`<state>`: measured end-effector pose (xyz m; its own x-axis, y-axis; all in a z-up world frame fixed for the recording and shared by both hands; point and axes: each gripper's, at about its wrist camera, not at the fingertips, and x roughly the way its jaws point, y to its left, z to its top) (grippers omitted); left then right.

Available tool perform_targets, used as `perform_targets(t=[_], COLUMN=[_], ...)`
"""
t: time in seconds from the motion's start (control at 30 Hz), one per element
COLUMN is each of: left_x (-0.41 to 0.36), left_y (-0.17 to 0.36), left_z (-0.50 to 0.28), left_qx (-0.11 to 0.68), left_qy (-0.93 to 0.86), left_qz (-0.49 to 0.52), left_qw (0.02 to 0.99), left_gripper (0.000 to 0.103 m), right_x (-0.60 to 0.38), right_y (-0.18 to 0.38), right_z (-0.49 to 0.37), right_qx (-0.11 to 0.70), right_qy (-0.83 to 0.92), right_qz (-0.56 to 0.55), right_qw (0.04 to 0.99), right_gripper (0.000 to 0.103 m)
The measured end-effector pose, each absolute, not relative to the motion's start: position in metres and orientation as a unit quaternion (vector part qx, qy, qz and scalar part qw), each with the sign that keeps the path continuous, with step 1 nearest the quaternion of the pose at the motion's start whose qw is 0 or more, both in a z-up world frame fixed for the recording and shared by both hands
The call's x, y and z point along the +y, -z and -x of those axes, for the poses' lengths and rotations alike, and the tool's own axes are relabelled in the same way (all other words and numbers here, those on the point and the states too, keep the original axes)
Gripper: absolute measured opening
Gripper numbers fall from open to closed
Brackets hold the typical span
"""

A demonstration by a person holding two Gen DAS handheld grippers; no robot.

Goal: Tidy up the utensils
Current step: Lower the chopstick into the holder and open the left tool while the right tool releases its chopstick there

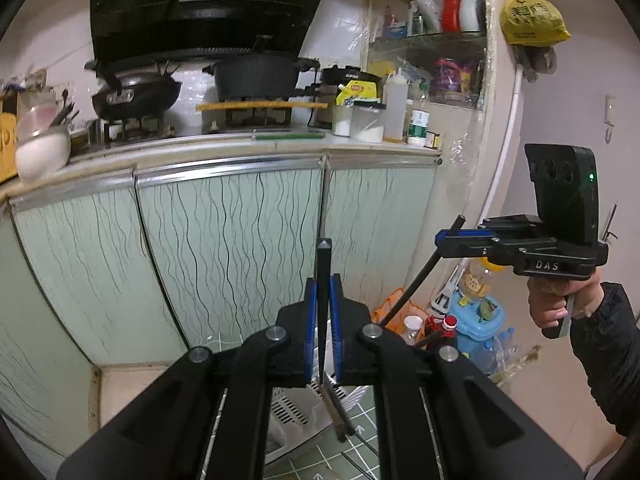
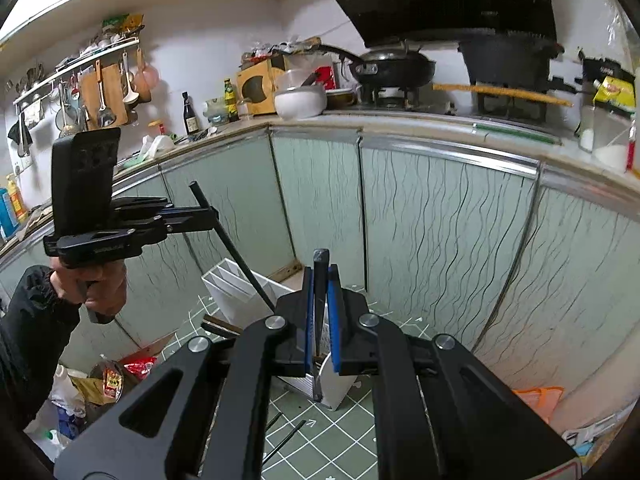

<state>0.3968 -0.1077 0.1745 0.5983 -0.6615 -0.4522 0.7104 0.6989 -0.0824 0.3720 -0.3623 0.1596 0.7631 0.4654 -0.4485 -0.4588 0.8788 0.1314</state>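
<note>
One black chopstick [image 1: 323,280] is being pinched by the left gripper [image 1: 323,292], another [image 2: 320,280] by the right gripper [image 2: 320,284], above the white rack [image 2: 240,300]. Loose chopsticks [image 2: 286,436] beside the rack are not yet being collected.

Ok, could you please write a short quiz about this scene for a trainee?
1. True or false: the jaws of the left gripper are empty.
2. What does the right gripper hold? A) a spoon B) a black chopstick C) a fork
3. Fill in: the white holder is on a ____ grid mat.
Key: 1 false, they are shut on another chopstick; 2 B; 3 green.
</note>
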Motion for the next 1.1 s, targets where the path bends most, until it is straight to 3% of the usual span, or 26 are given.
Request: perform_targets(t=[0.27, 0.63, 0.7, 0.73, 0.77, 0.83, 0.87, 1.03, 1.1], left_x=[-0.115, -0.125, -0.126, -0.125, -0.123, -0.121, -0.119, -0.116, -0.113], left_y=[-0.139, -0.121, -0.121, -0.122, -0.124, -0.127, -0.128, -0.135, -0.137], left_z=[-0.408, -0.405, -0.403, -0.401, -0.398, -0.393, -0.391, -0.372, -0.36], left_qx=[0.23, 0.235, 0.237, 0.232, 0.225, 0.217, 0.213, 0.199, 0.192], left_qy=[0.384, 0.383, 0.38, 0.374, 0.371, 0.371, 0.367, 0.345, 0.338], left_qz=[-0.075, -0.089, -0.091, -0.09, -0.088, -0.087, -0.087, -0.097, -0.1], left_qw=[0.891, 0.889, 0.889, 0.893, 0.896, 0.899, 0.901, 0.912, 0.916], left_gripper=[0.008, 0.01, 0.03, 0.056, 0.065, 0.069, 0.075, 0.081, 0.084], right_x=[-0.359, -0.345, -0.346, -0.346, -0.346, -0.345, -0.346, -0.349, -0.349], right_y=[-0.12, -0.105, -0.105, -0.105, -0.106, -0.107, -0.108, -0.11, -0.11], right_z=[-0.39, -0.384, -0.384, -0.382, -0.38, -0.374, -0.373, -0.361, -0.352], right_qx=[0.251, 0.247, 0.248, 0.246, 0.244, 0.237, 0.235, 0.225, 0.221], right_qy=[-0.263, -0.275, -0.28, -0.278, -0.276, -0.276, -0.276, -0.259, -0.252], right_qz=[0.014, 0.05, 0.046, 0.045, 0.045, 0.047, 0.047, 0.042, 0.043], right_qw=[0.932, 0.928, 0.926, 0.927, 0.928, 0.93, 0.931, 0.938, 0.941], right_gripper=[0.006, 0.006, 0.017, 0.028, 0.034, 0.049, 0.052, 0.069, 0.069])
